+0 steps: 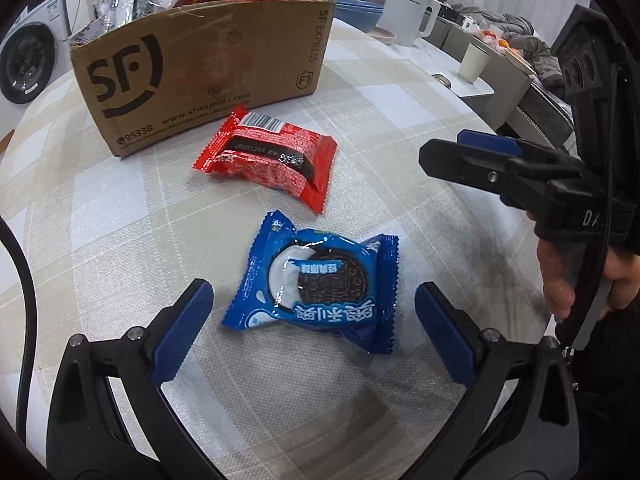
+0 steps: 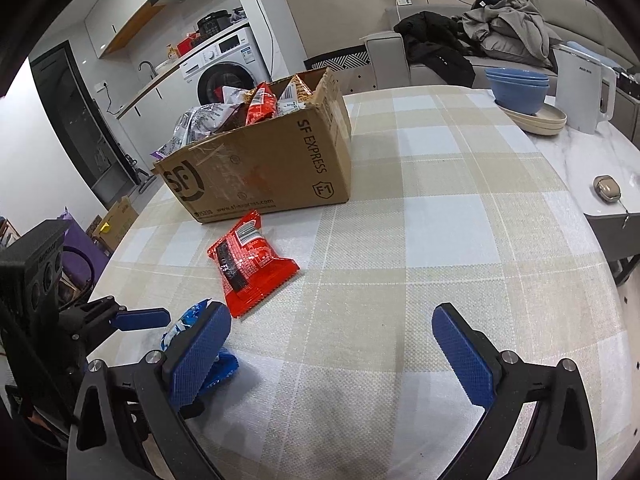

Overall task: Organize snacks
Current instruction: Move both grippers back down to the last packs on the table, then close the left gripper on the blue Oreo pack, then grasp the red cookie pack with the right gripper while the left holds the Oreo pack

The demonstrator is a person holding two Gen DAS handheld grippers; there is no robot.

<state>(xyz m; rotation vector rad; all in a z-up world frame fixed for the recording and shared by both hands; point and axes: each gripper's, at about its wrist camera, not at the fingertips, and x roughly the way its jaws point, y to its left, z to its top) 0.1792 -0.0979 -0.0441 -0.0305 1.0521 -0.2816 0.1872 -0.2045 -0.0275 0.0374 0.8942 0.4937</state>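
A blue Oreo packet [image 1: 320, 292] lies flat on the checked tablecloth. My left gripper [image 1: 314, 336] is open, its blue pads on either side of the packet's near end, not touching it. A red snack packet [image 1: 268, 160] lies beyond it, in front of a cardboard SF box [image 1: 200, 80] holding several snack bags. My right gripper [image 2: 332, 356] is open and empty above the cloth. In the right wrist view the red packet [image 2: 250, 264] lies ahead to the left, the Oreo packet [image 2: 188, 320] is partly hidden behind my left pad, and the box [image 2: 264, 160] stands further back.
Stacked blue bowls on beige plates [image 2: 520, 92] and a white kettle [image 2: 580, 88] stand at the table's far right. A paper cup [image 1: 474, 62] and a small round object [image 2: 606, 188] sit on the marble side surface. A washing machine [image 2: 224, 72] and a sofa with clothes are beyond.
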